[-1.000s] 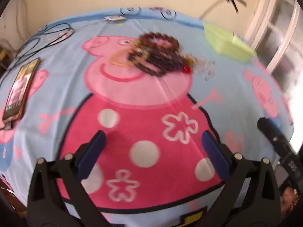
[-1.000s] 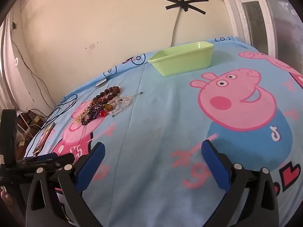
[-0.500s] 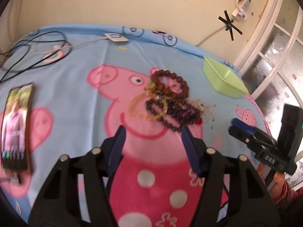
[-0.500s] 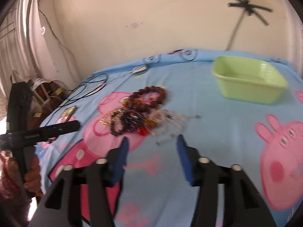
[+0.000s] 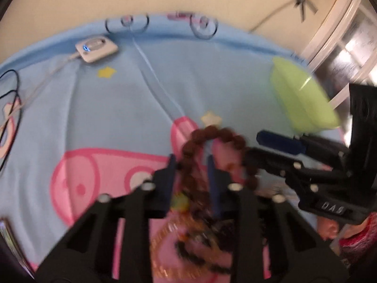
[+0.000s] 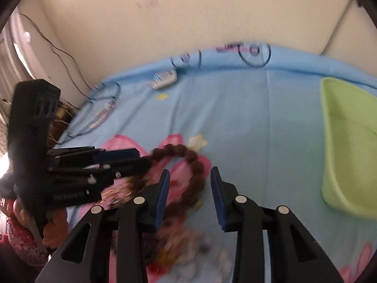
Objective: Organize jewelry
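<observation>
Tilting steeply down over the blue cartoon bedsheet (image 5: 117,108), the left gripper (image 5: 192,176) is closing, its 2 blue pads either side of one strand of the brown bead bracelet (image 5: 219,134); blur hides whether they press it. The jewelry heap (image 5: 188,243) lies under its frame. The right gripper (image 5: 278,146) reaches in from the right, near the green tub (image 5: 301,108).

In the right wrist view, the right gripper (image 6: 189,184) also angles down, closing, the bracelet's (image 6: 195,165) right side between its pads, not visibly touched. The left gripper (image 6: 132,160) meets the bracelet's left end.
</observation>
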Motion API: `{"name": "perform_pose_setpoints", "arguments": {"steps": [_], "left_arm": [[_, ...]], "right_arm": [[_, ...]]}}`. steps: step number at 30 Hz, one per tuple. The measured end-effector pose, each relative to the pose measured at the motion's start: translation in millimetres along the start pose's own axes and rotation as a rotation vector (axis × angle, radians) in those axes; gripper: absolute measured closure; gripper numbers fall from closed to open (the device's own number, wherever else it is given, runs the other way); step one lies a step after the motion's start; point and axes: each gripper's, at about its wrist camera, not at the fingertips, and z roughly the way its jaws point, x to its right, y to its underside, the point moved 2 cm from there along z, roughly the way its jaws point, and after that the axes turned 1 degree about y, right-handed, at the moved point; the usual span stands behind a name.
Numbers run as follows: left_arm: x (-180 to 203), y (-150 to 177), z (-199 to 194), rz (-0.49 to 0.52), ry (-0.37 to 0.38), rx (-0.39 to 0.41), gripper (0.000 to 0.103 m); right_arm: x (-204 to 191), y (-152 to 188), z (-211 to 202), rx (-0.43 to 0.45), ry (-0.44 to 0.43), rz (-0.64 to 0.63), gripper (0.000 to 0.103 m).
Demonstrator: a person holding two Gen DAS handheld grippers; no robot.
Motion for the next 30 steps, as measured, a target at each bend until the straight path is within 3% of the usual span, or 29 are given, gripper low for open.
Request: {"name": "perform_pose_setpoints", "arguments": {"steps": [1,3,5,7,12,16,21,26,27,29,30], "left_arm": [[-0.4,-1.7,-1.1,0.001,0.004,0.027,0.088],[-1.8,-2.4,-9.8,-0.032,0.029,0.022,0.089],[1.7,-2.5,-27.8,-0.049,0.072,0.058,0.089],[12.2,-3.3,-48.9,-0.038,0.102,0.107,0.089],[73.4,-17.0,-89.0,0.030,0.167,0.230,0.089],[132.9,-47.9,-83.1,0.082,0.247,0.290,0.089],[186.4,-82.9,-34.7,0.096,0.329,0.253,0.089],[213.3,-89.4,19.6,0.127,0.276,0.184,0.088],[215.0,-87.7,30.0,0.125,0.249,0.168,0.086],[208.6,-85.1,43.3,0.110,0.211,0.140,0.065],[204.1,-82.0,46.1,0.091,0.207,0.137,0.060]], "right_arm": [[3.6,-0.8,3.4,0.005,-0.014,0.009,0.103],[4.2,-3.3,2.6,0.006,-0.046,0.004,0.103],[4.5,-2.7,-16.5,0.077,-0.109,0.025,0.103],[-1.4,-3.9,-41.4,0.160,-0.117,0.004,0.103],[2.7,-8.5,-117.3,0.385,-0.040,-0.052,0.103],[42.8,-11.4,-168.0,0.497,0.069,-0.016,0.103],[99.2,-6.5,-187.1,0.521,0.220,0.051,0.103],[144.8,6.3,-169.5,0.473,0.322,0.115,0.103],[150.1,8.5,-162.6,0.451,0.330,0.131,0.103],[153.1,11.3,-154.4,0.432,0.341,0.166,0.103],[151.9,12.5,-153.5,0.430,0.341,0.178,0.103]]}}
